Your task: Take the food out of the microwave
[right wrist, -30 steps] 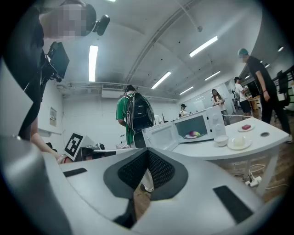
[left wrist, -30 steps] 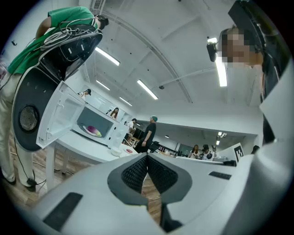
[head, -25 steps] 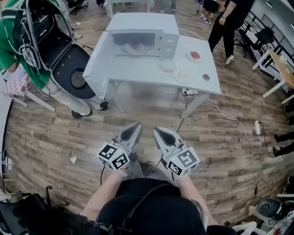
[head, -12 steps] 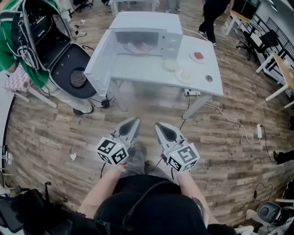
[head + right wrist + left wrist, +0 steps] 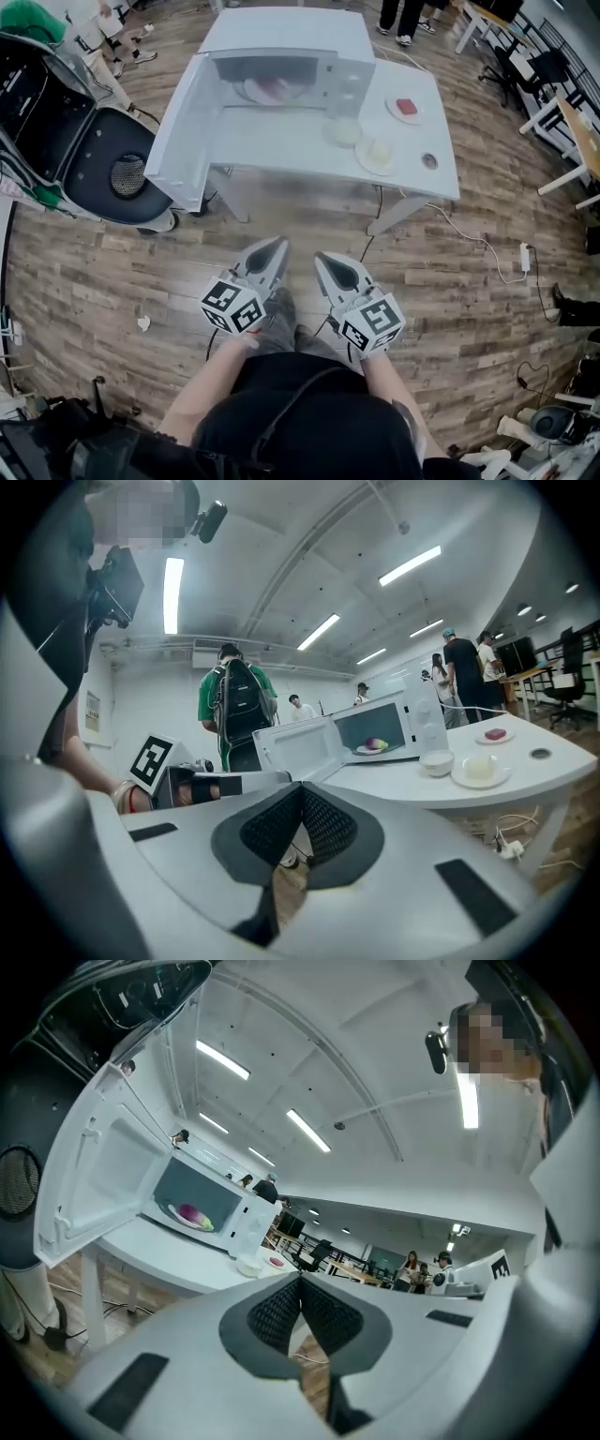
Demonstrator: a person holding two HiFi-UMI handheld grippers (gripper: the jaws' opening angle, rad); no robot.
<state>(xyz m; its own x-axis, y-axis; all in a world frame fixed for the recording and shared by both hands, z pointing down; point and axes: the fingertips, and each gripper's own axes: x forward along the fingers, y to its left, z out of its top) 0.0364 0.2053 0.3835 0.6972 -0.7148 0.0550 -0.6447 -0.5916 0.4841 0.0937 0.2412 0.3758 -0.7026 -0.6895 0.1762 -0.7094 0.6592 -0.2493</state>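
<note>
Your left tongs (image 5: 274, 251) and right tongs (image 5: 325, 262) are both closed, empty, side by side, well apart from the food (image 5: 273, 90) inside the open microwave (image 5: 286, 36) ahead.

A white tabletop (image 5: 281, 141) is pictured standing on a wood-plank floor (image 5: 112, 272). A white microwave (image 5: 286, 37) is set along its far edge, with the door swung wide open at the left. Beside it, to the right, a small white bowl (image 5: 343, 132), a plate (image 5: 377, 155) of something pale, a saucer (image 5: 405, 109) with something red and a small dark round object (image 5: 429, 161) are laid out apart.
</note>
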